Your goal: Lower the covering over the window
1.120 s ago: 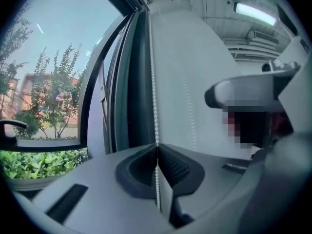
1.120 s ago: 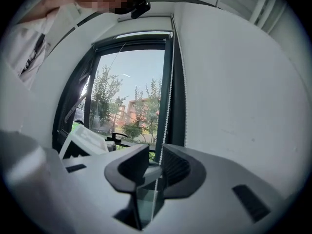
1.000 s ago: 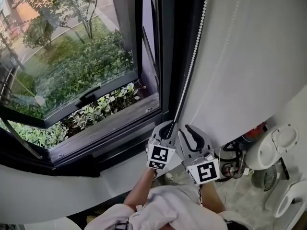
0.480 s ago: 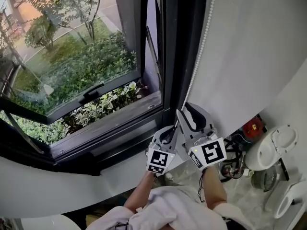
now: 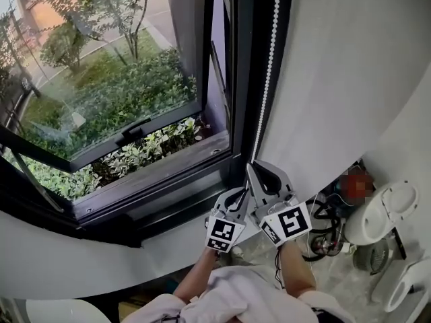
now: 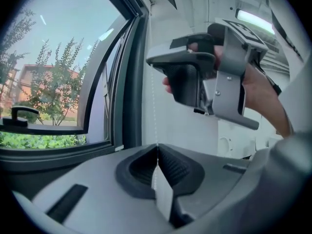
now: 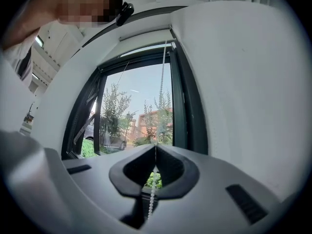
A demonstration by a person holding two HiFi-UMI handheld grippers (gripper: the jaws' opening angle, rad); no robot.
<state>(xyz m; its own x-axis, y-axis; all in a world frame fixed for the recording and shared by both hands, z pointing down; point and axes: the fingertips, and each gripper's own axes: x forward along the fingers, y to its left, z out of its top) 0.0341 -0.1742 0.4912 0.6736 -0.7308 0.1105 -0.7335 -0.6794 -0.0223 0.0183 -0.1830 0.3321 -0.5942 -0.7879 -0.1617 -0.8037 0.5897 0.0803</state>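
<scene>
The white beaded cord (image 5: 272,59) hangs upright along the dark window frame (image 5: 239,79). The left gripper (image 5: 242,192) pinches it with its fingers, and just above, the right gripper (image 5: 253,168) has just closed its fingers on it.

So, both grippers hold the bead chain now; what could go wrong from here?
The bead chain is thin, and the right gripper, whose jaws have just closed on it, pinches it only at the tips, so a pull may let it slip. The left gripper grips lower down; the two sit very near and could knock together.
</scene>
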